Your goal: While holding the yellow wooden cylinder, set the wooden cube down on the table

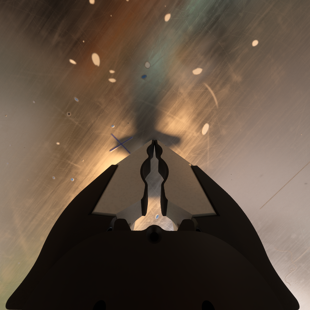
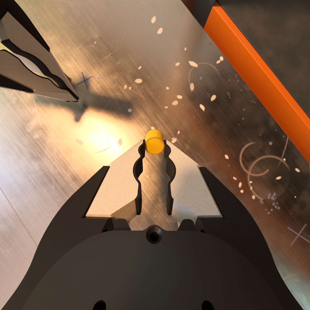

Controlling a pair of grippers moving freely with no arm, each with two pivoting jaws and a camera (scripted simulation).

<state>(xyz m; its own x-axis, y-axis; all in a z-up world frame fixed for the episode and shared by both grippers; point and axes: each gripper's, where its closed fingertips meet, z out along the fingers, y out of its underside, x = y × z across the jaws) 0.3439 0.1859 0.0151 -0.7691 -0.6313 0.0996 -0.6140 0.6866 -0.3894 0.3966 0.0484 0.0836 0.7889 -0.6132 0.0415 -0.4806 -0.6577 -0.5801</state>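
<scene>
The right hand-held gripper (image 2: 154, 142) is clamped on the yellow cylinder (image 2: 154, 142) at its very fingertips, above the scratched tabletop (image 2: 167, 50); the piece looks light, stiff and smooth, so this shallow tip grip could probably let it roll or slip. Ahead and to its left, the left hand-held gripper (image 1: 154, 141) has its fingers together on nothing. No cube shows in either view.

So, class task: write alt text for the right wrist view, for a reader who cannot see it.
The right tongs grip a yellow wooden cylinder at their tips above a scratched, speckled metal table. The left tongs, shut, enter from upper left near a blue cross mark; an orange beam runs along the table's right edge.
</scene>
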